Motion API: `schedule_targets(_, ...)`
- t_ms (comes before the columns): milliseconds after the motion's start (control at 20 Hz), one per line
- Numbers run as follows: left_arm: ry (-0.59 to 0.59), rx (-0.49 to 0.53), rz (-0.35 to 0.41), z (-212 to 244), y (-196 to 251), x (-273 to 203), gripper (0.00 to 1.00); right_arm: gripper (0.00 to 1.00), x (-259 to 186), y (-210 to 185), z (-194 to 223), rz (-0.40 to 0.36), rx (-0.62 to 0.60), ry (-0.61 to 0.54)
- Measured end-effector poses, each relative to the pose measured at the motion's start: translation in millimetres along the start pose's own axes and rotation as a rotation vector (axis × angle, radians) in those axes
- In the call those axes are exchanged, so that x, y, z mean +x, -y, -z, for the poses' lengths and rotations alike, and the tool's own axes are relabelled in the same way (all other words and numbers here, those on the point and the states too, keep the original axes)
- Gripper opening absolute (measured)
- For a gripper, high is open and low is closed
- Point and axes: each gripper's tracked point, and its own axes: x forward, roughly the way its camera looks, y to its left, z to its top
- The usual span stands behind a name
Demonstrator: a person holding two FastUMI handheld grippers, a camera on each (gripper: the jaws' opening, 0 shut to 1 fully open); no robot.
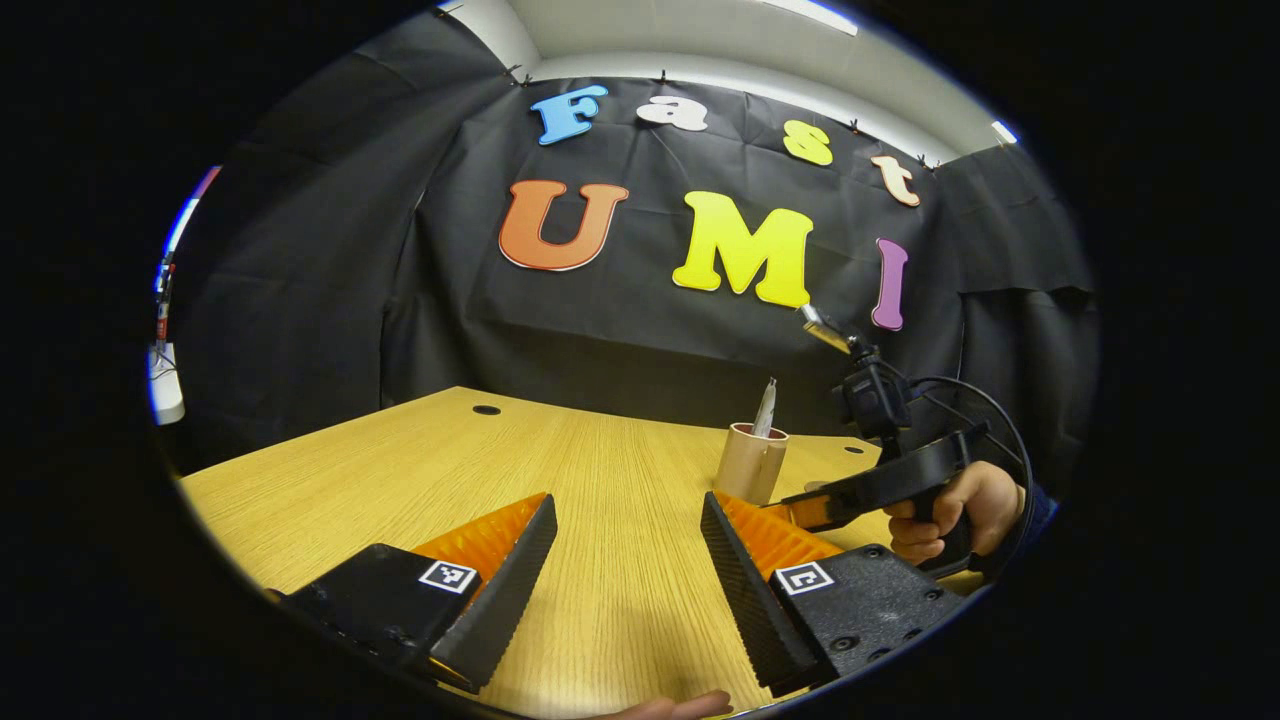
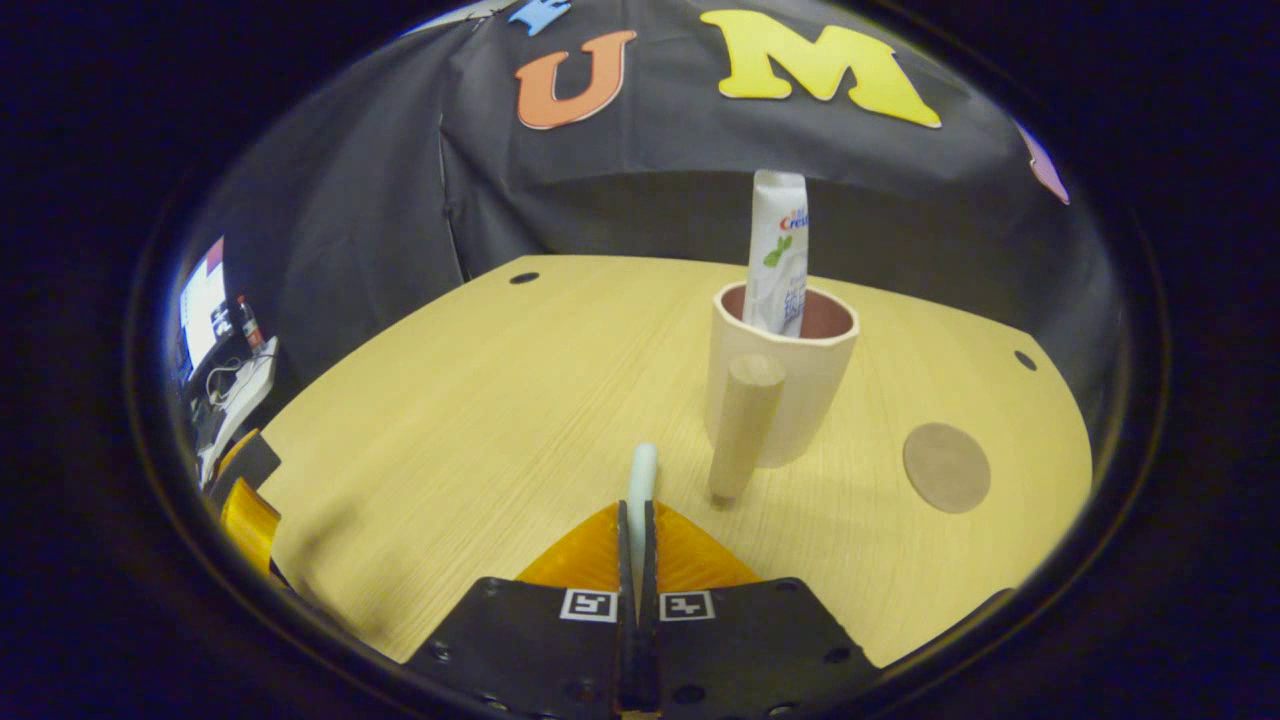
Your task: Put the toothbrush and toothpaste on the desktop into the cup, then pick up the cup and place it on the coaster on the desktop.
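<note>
The right gripper [image 2: 636, 530] has its jaws pressed together on the toothbrush [image 2: 640, 495], whose pale end juts forward past them; just ahead and slightly right stands the cup [image 2: 790, 400], the toothpaste [image 2: 777, 262] upright inside it; the coaster [image 2: 946, 467] lies farther right on the desktop [image 2: 480, 400].

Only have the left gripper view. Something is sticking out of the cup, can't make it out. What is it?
Observer: The toothpaste, standing upright in the cup.
Operator: Toothbrush in there too?
Observer: No. The right gripper has its jaws shut on the toothbrush, with the brush short of the cup.
</note>
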Motion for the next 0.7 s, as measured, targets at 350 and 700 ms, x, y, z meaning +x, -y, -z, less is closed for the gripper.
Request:
schedule_targets(350,-0.053,-0.059,0.052,10.7,23.0,2.7,0.93,0.0,-66.5,-2.1,-59.8,-0.034,0.01,0.209)
schedule_targets(700,-0.091,-0.058,0.107,19.7,53.1,8.2,0.93,0.0,-119.4,52.9,-191.7,0.045,0.08,0.604)
